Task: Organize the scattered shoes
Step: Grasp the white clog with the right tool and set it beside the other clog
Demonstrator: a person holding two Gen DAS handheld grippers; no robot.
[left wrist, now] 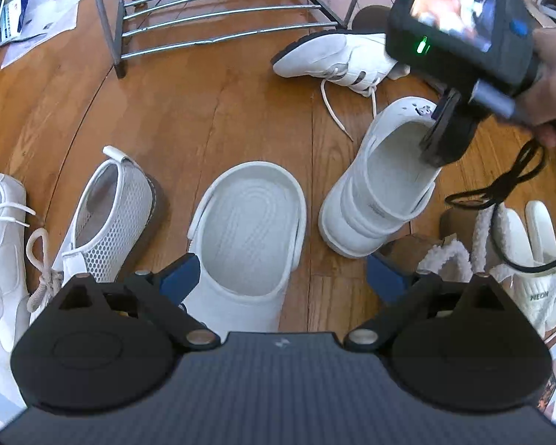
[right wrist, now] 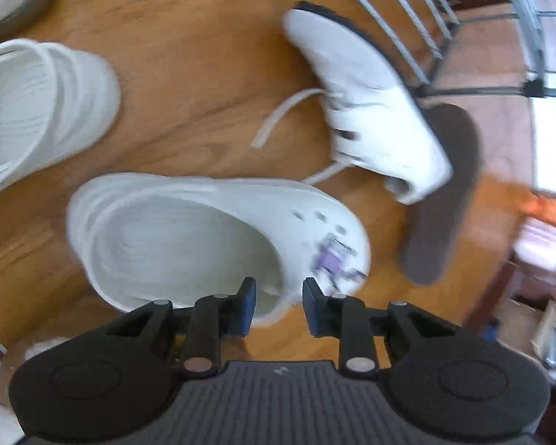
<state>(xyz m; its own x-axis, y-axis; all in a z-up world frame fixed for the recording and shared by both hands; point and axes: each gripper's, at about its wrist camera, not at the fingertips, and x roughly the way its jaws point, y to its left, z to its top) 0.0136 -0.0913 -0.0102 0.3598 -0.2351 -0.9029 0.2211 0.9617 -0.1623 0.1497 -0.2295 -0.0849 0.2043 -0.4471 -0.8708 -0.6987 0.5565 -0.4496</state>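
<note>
Wooden floor [left wrist: 211, 118], strewn with white shoes. My left gripper [left wrist: 281, 278] is spread wide and empty, its fingers flanking the plain clog [left wrist: 248, 230] at 12 o'clock. At 1 o'clock, my right gripper [right wrist: 279, 306], partly open, reaches into the charm clog [right wrist: 189, 237]; one finger is inside the opening, with no firm grasp visible. Farther, at 1 o'clock, a laced sneaker [left wrist: 333, 59] lies beside the metal shoe rack [left wrist: 218, 18].
</note>
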